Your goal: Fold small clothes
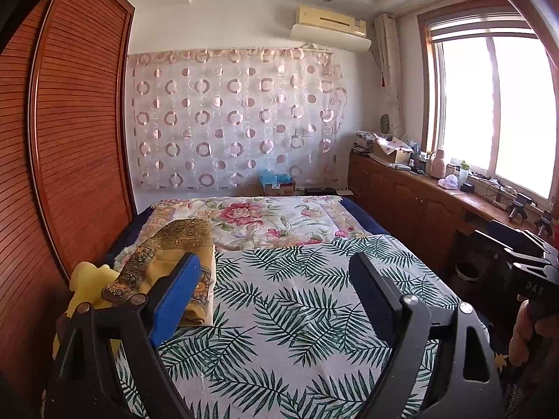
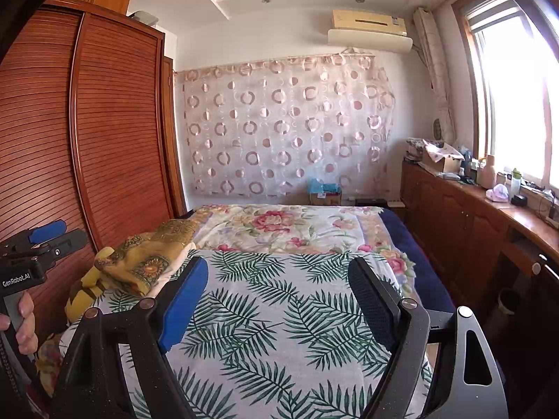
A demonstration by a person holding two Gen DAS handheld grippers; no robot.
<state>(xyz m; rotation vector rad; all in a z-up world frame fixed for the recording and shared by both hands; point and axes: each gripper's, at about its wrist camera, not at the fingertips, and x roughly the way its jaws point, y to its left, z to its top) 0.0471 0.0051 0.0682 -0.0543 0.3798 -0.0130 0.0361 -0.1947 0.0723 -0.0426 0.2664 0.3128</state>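
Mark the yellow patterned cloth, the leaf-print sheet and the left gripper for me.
yellow patterned cloth (image 1: 181, 241): left wrist view, on its gold-brown patterned top fold.
leaf-print sheet (image 2: 279, 314): right wrist view, bare middle of the sheet.
left gripper (image 1: 276, 296): left wrist view, midway between its open fingertips.

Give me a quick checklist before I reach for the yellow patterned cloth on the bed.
1. Left gripper open and holding nothing: ok.
2. Right gripper open and holding nothing: ok.
3. Yellow patterned cloth within view, lying at the left side of the bed: ok.
4. Leaf-print sheet bare in the middle for folding: ok.
5. Cloth's edges and corners findable: cannot tell, it lies bunched.
6. Cloth free of the yellow item beside it: cannot tell.
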